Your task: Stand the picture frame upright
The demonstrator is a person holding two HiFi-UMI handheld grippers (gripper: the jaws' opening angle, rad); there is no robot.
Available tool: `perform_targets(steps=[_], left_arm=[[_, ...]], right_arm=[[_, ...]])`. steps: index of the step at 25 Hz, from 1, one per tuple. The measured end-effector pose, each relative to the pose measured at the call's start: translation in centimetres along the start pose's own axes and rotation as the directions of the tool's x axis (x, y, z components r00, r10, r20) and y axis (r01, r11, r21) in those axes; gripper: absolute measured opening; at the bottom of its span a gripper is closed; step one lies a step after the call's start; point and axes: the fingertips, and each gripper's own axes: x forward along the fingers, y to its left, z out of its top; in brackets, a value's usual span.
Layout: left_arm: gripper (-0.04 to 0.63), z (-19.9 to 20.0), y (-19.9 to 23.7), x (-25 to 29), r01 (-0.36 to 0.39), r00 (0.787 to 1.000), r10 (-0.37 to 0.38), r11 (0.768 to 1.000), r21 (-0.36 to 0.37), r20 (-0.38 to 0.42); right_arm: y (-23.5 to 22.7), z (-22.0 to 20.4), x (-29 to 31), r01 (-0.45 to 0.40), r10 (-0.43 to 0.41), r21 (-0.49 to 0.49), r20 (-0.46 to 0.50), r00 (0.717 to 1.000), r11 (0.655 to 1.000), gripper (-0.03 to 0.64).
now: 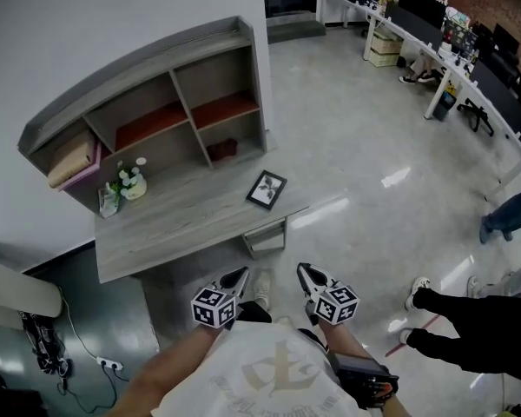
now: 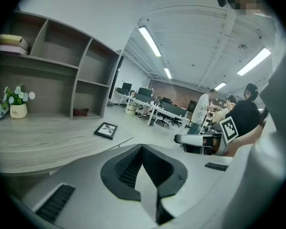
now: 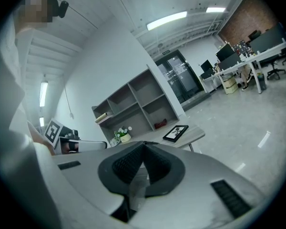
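A black picture frame (image 1: 267, 189) lies flat on the grey wooden desk (image 1: 174, 224), near its right end. It also shows as a small dark frame (image 2: 106, 130) in the left gripper view and as the same frame (image 3: 176, 132) in the right gripper view. My left gripper (image 1: 240, 278) and right gripper (image 1: 306, 274) hang side by side in front of the desk, well short of the frame. Both are shut with nothing between the jaws.
A grey cubby shelf (image 1: 169, 89) stands at the back of the desk, with a small flower pot (image 1: 132, 181) at the left. Rows of office desks (image 1: 443, 42) and people's legs (image 1: 469, 315) are to the right. A power strip (image 1: 108, 365) lies on the floor at the left.
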Motion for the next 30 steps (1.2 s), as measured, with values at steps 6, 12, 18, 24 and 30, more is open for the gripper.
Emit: perform_targets(steps=[6, 12, 18, 24, 30], left_arm=[[0.005, -0.1, 0.8, 2.1, 0.014, 1.0, -0.014, 1.0, -0.023, -0.001], [0.005, 1.1, 2.2, 4.5, 0.019, 1.0, -0.019, 0.999, -0.041, 0.001], [0.005, 3.0, 5.0, 6.9, 0.007, 1.0, -0.007, 0.998, -0.058, 0.003], [0.005, 4.9, 7.4, 9.5, -0.013, 1.0, 0.013, 0.998, -0.065, 0.004], [0.005, 6.0, 9.8, 11.8, -0.009, 1.0, 0.008, 0.996, -0.091, -0.012]], right_arm=[[-1.7, 0.7, 1.0, 0.019, -0.019, -0.002, -0.005, 1.0, 1.0, 0.005], [-4.2, 2.1, 2.3, 0.046, -0.046, -0.004, -0.012, 0.999, 0.999, 0.005], [-6.3, 4.4, 5.0, 0.058, -0.059, -0.011, -0.013, 0.998, 0.998, 0.005], [-8.3, 5.8, 7.5, 0.054, -0.055, -0.009, -0.031, 0.998, 0.998, 0.005], [-9.8, 7.1, 10.3, 0.054, -0.054, -0.013, -0.053, 0.997, 0.998, 0.005]])
